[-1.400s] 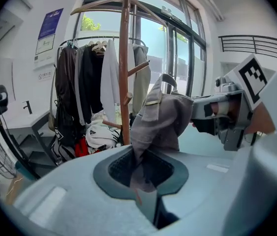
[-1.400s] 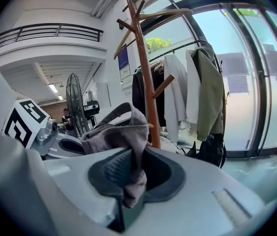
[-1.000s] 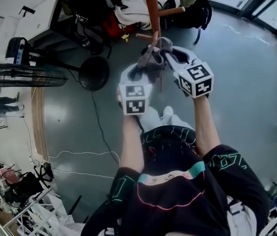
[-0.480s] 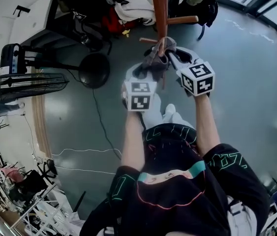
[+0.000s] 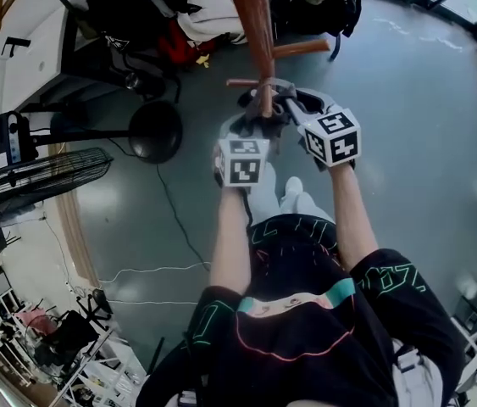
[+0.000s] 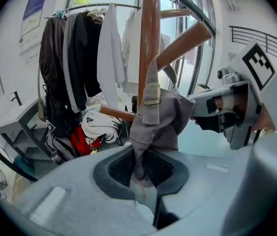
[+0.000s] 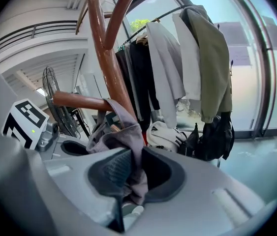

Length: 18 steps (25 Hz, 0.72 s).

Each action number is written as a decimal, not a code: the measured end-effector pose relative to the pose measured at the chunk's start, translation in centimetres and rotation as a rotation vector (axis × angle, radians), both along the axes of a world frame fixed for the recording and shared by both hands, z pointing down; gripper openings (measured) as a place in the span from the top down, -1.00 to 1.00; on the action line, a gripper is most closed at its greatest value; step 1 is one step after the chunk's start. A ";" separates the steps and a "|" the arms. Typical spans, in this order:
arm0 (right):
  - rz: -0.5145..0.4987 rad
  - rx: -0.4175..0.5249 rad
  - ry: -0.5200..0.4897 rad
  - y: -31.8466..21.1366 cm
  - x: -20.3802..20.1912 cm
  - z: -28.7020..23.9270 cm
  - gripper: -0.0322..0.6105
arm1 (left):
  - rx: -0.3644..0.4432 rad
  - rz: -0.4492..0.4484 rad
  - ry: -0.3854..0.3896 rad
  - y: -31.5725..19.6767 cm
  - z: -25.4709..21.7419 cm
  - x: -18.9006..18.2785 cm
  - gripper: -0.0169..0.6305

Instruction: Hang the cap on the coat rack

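You are pinching the grey cap (image 6: 165, 117) tight in your left gripper (image 6: 140, 173), your right gripper (image 7: 131, 176) pinching it too, coat rack (image 6: 149, 33) standing just past both jaws

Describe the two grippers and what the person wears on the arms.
Both the left gripper and right gripper have pale grey shells with dark ribbed pads. Each carries a white cube with black square markers. The person wears a black short-sleeved top with green line patterns on the sleeves.

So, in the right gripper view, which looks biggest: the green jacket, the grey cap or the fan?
1-2. The green jacket and grey cap look about alike; the cap is much nearer the camera, so I won't rank them.
3. The fan is smallest, partly hidden behind the rack peg.
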State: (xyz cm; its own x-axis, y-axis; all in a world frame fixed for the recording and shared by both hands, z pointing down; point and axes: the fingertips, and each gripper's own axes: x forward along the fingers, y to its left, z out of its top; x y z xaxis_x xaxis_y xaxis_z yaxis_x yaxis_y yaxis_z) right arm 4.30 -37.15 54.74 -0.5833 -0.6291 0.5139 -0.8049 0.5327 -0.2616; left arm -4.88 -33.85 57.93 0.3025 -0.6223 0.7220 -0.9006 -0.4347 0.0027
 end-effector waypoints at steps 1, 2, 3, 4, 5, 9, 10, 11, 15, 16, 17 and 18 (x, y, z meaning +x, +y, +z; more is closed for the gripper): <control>-0.008 -0.001 0.016 0.1 0.0 0.3 0.71 | 0.003 -0.001 0.006 -0.2 0.3 0.3 0.80; -0.016 0.001 0.031 0.1 -0.1 0.6 0.71 | 0.008 -0.002 0.013 -0.4 0.5 0.6 0.80; -0.020 0.003 0.042 0.1 -0.2 0.7 0.71 | 0.013 -0.004 0.017 -0.6 0.7 0.8 0.80; -0.020 0.005 0.049 0.1 -0.2 0.8 0.71 | 0.020 -0.008 0.019 -0.8 0.8 1.0 0.80; -0.018 0.008 0.057 0.1 -0.2 0.9 0.71 | 0.028 -0.013 0.019 -0.9 0.8 1.1 0.79; -0.020 0.015 0.098 0.3 0.0 0.8 0.65 | 0.052 -0.034 0.052 -0.7 0.6 0.7 0.62; -0.023 0.015 0.105 0.4 0.1 0.7 0.61 | 0.054 -0.039 0.057 -0.6 0.5 0.5 0.56; -0.026 0.016 0.110 0.5 0.2 0.6 0.57 | 0.056 -0.045 0.056 -0.4 0.4 0.2 0.52; -0.027 0.029 0.119 1.3 1.0 -0.1 0.56 | 0.085 -0.088 0.049 0.2 -0.8 -1.0 0.52; -0.026 0.040 0.118 1.5 1.2 -0.5 0.56 | 0.102 -0.103 0.045 0.3 -1.3 -1.2 0.55; -0.023 0.054 0.115 1.6 1.5 -1.0 0.56 | 0.125 -0.118 0.043 0.4 -1.9 -1.3 0.61; -0.018 0.070 0.109 1.8 1.8 -1.6 0.56 | 0.150 -0.130 0.044 0.7 -2.6 -1.4 0.73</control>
State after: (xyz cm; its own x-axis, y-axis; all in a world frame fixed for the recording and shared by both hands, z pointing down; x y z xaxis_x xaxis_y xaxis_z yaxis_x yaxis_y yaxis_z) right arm 6.12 -35.32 53.11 -0.5377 -0.6557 0.5300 -0.8169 0.5608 -0.1350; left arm -6.26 -33.19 55.29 0.2415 -0.7579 0.6060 -0.9497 -0.3128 -0.0127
